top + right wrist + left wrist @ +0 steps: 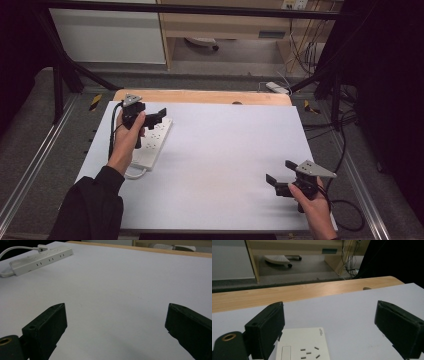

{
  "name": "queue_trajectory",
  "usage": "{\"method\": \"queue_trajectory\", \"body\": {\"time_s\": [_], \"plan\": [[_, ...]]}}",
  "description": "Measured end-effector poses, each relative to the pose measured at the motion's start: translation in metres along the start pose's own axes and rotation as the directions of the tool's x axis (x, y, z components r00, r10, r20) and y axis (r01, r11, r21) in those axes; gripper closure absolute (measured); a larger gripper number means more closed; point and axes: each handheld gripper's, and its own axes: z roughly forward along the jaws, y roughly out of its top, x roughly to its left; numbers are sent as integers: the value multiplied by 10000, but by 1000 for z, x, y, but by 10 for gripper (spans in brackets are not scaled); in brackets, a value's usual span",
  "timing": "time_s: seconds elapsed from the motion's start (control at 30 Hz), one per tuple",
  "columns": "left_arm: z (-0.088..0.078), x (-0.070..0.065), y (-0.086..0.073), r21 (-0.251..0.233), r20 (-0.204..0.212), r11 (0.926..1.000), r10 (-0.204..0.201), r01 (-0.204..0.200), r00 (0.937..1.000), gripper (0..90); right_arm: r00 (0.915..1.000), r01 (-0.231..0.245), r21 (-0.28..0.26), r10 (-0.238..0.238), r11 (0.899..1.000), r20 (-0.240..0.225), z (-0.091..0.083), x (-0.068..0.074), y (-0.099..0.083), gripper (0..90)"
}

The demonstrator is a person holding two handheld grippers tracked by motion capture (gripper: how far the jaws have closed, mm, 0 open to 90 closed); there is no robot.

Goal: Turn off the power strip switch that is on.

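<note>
A white power strip point(152, 142) lies on the white table top point(225, 160) at its left side, its cord curling off near the front. My left gripper point(156, 118) hovers over the strip's far end, jaws wide open and empty; the left gripper view shows the strip's end point(303, 347) with its sockets just below and between the jaws. My right gripper point(279, 172) is held at the table's front right, open with nothing in it. In the right gripper view the power strip point(41, 258) lies far off at the upper left, a white plug point(42, 248) beside it.
A wooden strip point(200, 96) runs along the table's far edge. Black frame posts point(57, 82) stand at both far corners, and a cable point(350, 210) trails off the right side. A wooden desk point(225, 25) and cables stand on the floor beyond.
</note>
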Motion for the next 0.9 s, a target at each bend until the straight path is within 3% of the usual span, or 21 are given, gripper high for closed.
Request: {"method": "queue_trajectory", "body": {"time_s": [0.3,0.7,0.9], "plan": [[-29,-5,3,-386,405,9990,-219,234,9989,66,10000,-23,0,23,10000,8,0,1,0,44],[-66,-16,1,-838,755,9965,116,-53,9971,60,10000,-10,14,10,10000,40,0,1,0,43],[-86,-17,-5,-849,699,9964,24,36,9975,59,10000,13,39,-13,10000,65,1,1,0,43]]}}
